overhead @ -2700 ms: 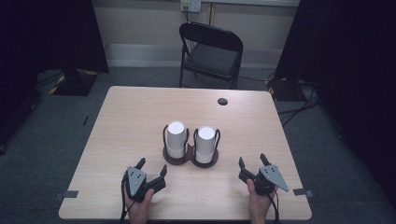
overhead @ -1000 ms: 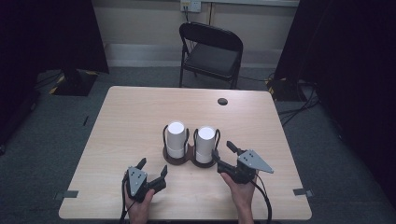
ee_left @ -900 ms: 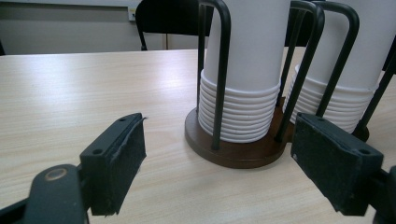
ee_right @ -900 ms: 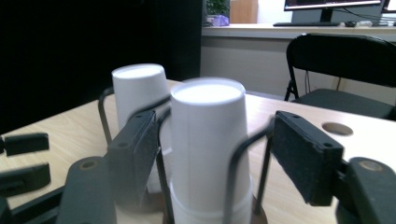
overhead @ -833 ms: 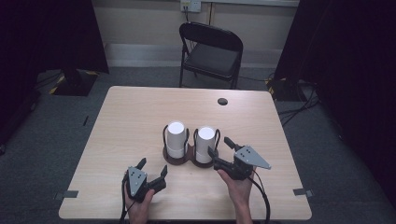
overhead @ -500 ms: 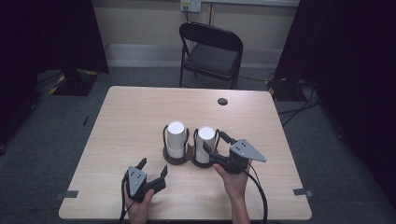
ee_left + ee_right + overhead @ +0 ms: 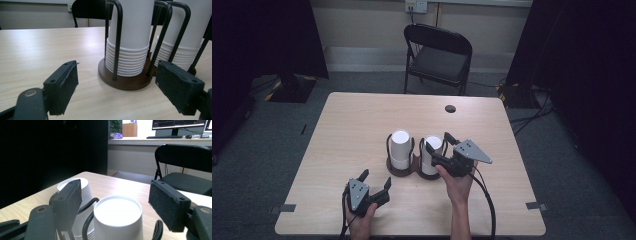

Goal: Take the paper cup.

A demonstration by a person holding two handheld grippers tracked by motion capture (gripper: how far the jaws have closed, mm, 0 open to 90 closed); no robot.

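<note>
Two stacks of upturned white paper cups stand in a dark wooden holder [image 7: 403, 171] with black wire hoops, mid-table. My right gripper [image 7: 438, 143] is open, its jaws at either side of the top of the right stack [image 7: 430, 154], not closed on it. In the right gripper view the right stack's top cup [image 7: 117, 216] lies between the open pads [image 7: 169, 206], with the left stack [image 7: 85, 188] behind. My left gripper [image 7: 375, 178] rests open near the front edge, pointing at the left stack [image 7: 399, 147]. In the left gripper view, the left stack [image 7: 131, 37] and the holder [image 7: 122, 82] are just ahead.
A black folding chair [image 7: 439, 52] stands behind the table's far edge. A small black round disc [image 7: 450, 108] lies near the far right of the table [image 7: 347, 125]. A cable [image 7: 486, 200] trails from the right gripper toward the front edge.
The right gripper has moved from the table's front right, left and forward, up to the top of the right cup stack. The left gripper has stayed put.
</note>
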